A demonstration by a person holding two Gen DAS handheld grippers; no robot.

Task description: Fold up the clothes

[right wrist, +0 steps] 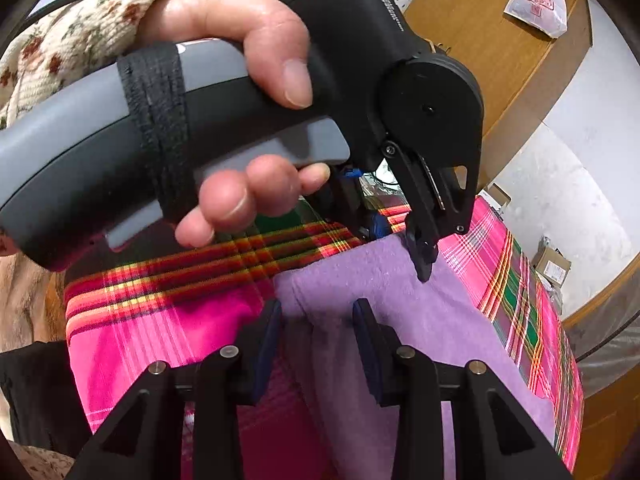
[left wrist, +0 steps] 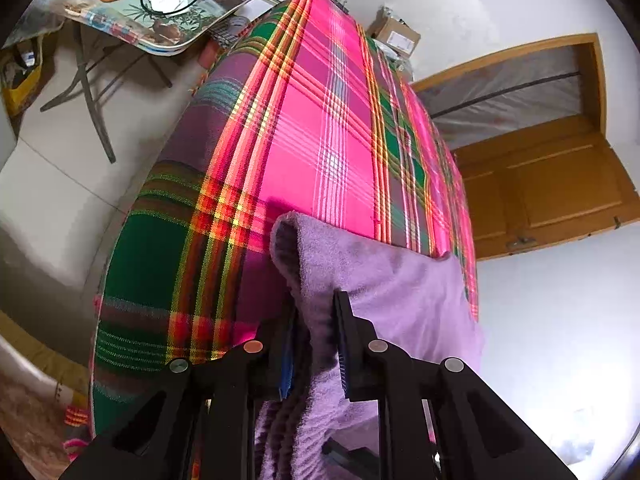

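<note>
one lilac towel (left wrist: 400, 300), two grippers

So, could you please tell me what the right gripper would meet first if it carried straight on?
Probably the lilac towel lying between the right gripper's open jaws, on the plaid bedspread.

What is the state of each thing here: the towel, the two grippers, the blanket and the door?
Towel: lilac, partly folded, lying on the blanket, one bunched edge lifted.
Left gripper: jaws shut on the towel's bunched edge.
Right gripper: jaws open, astride a towel edge without pressing it.
Blanket: plaid, spread flat.
Door: wooden, looks closed.
</note>
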